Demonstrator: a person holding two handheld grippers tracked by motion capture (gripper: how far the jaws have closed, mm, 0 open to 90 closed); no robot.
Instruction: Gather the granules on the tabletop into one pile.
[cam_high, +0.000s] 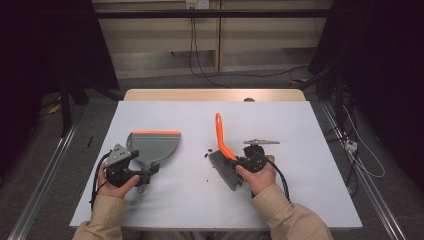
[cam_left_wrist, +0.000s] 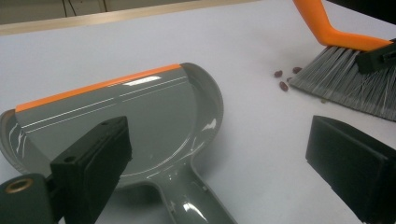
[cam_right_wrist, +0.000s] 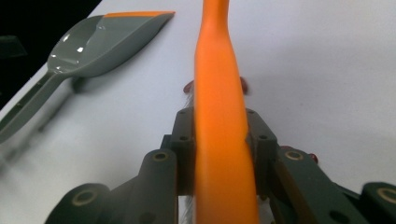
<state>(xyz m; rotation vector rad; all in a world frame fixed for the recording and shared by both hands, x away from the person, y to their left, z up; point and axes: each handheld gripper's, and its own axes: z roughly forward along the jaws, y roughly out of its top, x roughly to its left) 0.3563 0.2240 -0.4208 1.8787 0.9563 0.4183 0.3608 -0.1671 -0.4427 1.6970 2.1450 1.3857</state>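
Grey dustpan (cam_high: 155, 146) with orange lip; orange-handled, grey-bristled brush (cam_high: 223, 156).

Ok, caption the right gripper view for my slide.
Right tool clamps the orange brush handle; grey dustpan lies beyond.

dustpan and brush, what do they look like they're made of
Dustpan: most likely hard moulded plastic, grey and glossy, since light glints off its curved wall; the orange strip along its front edge may be softer rubber, which can't be told. Brush: smooth orange handle, probably plastic, with fine grey bristles that look synthetic.
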